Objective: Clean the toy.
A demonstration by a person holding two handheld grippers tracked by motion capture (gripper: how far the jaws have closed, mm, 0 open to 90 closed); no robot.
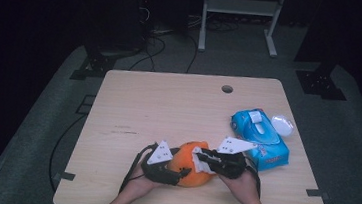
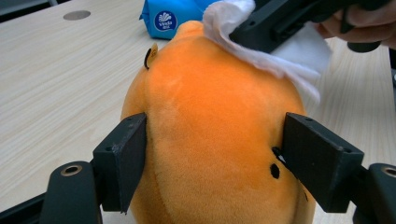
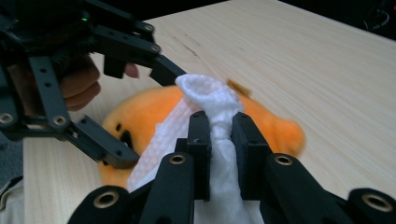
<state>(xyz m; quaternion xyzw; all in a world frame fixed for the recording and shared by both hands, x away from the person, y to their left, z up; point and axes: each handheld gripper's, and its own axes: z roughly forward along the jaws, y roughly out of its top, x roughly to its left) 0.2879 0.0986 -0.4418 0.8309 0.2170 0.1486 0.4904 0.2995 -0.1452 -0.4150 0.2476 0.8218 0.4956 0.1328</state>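
At the near edge of the desk the person's two hands hold the tongs on either side of an orange plush toy, which lies on the pale wood-grain top just in front of the person. The left tongs are clamped on the toy: in the left gripper view the two flat black jaws press into its soft, short-piled sides, left and right of a rounded body. That view also brings out small black stitched marks on the fabric by the right jaw and a little dark curl near the top, which the high view is too coarse to show.

The right tongs are shut on a white tissue. The right gripper view shows the jaws nearly together with the tissue bunched upright between them, its embossed, dimpled surface plain to see, and its loose end draped on the toy. In the left gripper view the same tissue lies across the toy's top.

Farther right sits a blue soft-pack of tissues, glossy plastic with a white flap, and just beyond it a small round white lid-like thing. Near the far edge the desk has a round cable hole. Beyond lie grey floor, black cables and a white frame.
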